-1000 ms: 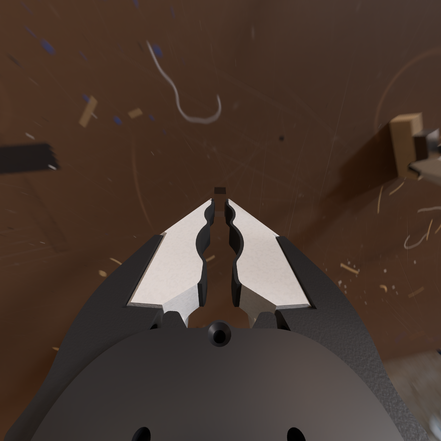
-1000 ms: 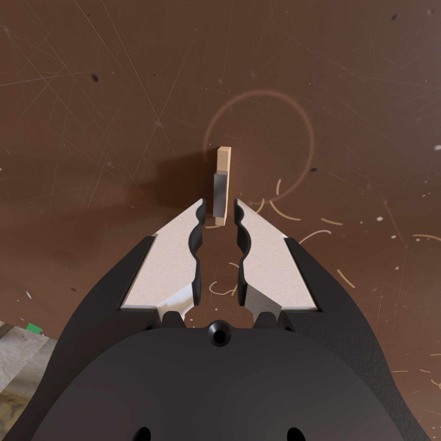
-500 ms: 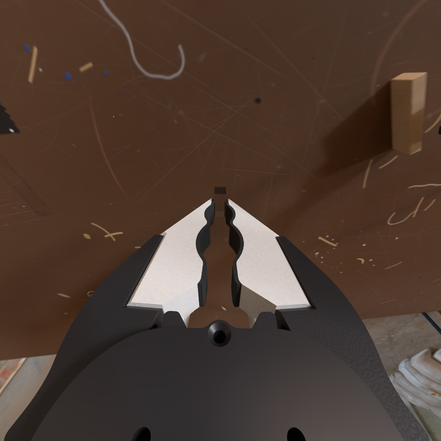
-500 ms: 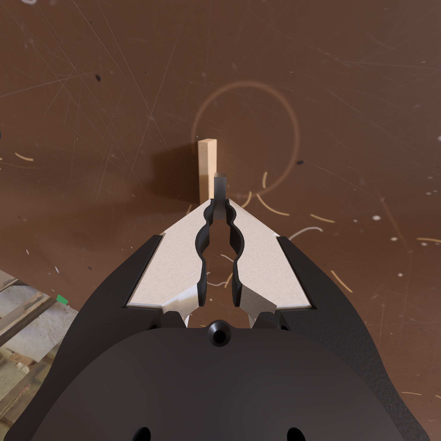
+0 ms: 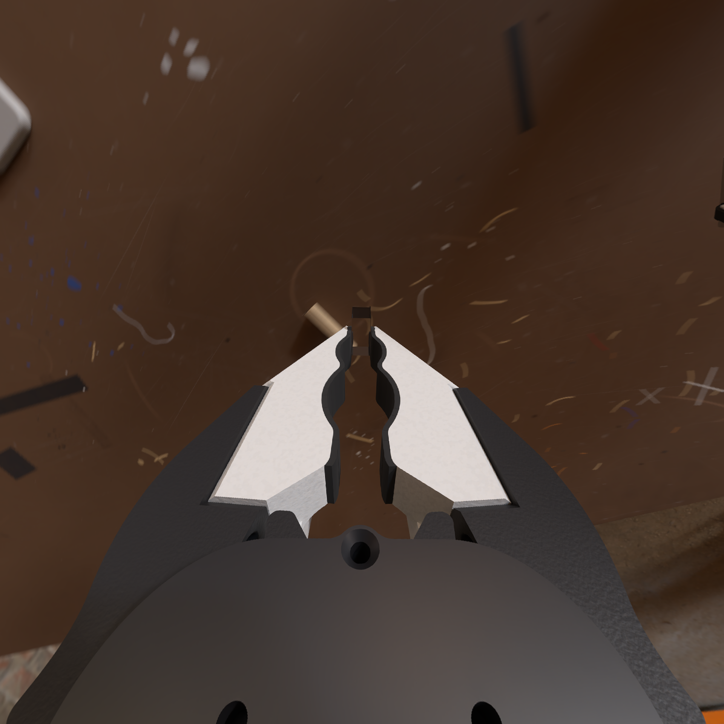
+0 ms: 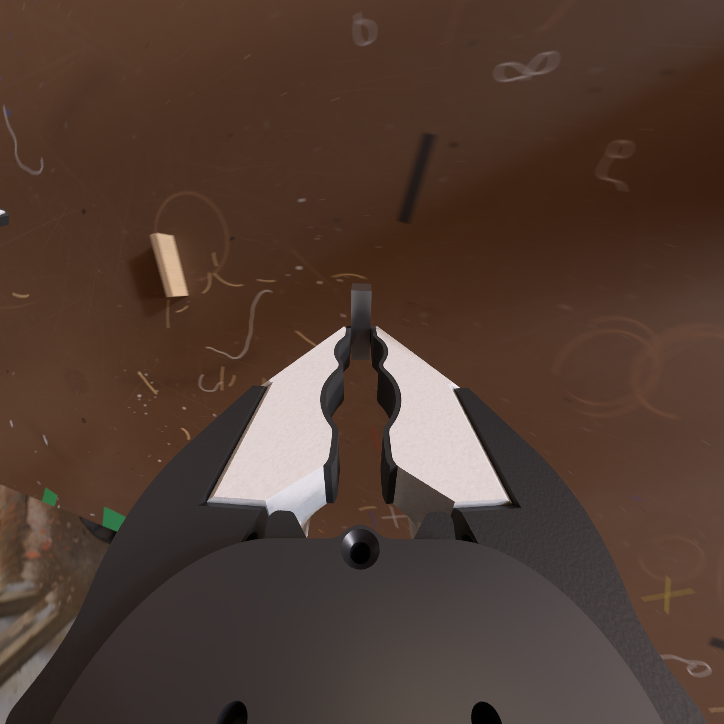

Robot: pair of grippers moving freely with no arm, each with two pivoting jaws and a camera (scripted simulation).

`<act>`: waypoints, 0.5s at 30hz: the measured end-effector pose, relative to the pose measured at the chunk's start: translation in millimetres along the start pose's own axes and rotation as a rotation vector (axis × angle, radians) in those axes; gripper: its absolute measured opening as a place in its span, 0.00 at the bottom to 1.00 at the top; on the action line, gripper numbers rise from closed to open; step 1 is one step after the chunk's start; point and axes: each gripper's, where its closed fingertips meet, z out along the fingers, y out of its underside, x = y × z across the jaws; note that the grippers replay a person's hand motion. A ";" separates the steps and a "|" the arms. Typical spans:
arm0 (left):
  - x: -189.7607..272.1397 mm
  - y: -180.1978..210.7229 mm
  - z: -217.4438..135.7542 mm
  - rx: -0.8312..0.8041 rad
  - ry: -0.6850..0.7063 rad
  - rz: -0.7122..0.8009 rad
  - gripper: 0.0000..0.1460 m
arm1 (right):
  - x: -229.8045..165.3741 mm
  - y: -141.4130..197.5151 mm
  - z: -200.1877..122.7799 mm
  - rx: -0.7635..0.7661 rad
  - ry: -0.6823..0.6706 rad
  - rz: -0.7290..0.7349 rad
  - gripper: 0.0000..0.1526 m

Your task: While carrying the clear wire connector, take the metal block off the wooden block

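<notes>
1. The right gripper (image 6: 360, 329) is closed tight on the small grey metal block (image 6: 361, 313). The tips pinch its lower half, and its top sticks out past them.
2. The metal block is up in the air, off to the right of the light tan wooden block (image 6: 169, 264) and well apart from it. The wooden block lies on the scratched brown counter (image 6: 509, 274).
3. The metal block looks hard and smooth and likely heavy for its size, so I think it could slip. Holding its two flat sides, as now, seems the best way.
4. Its long side points straight out from the gripper tips, away from the camera.
5. The left gripper (image 5: 359, 331) is almost closed on the small clear wire connector (image 5: 361, 327), which has a dark cap. It looks light and stiff, and it points straight out past the tips too.
6. In the left wrist view, the wooden block (image 5: 323, 320) lies just left of the connector, farther off on the counter, tilted.
</notes>
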 end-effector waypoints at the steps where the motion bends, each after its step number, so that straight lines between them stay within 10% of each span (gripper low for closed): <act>1: 19.7 -13.7 -6.7 0.021 0.010 0.024 0.05 | 19.9 2.1 -14.9 0.022 0.011 0.021 0.06; 15: 264.4 -146.3 2.6 0.336 0.229 0.261 0.05 | 260.1 59.8 -128.3 0.248 0.363 0.151 0.06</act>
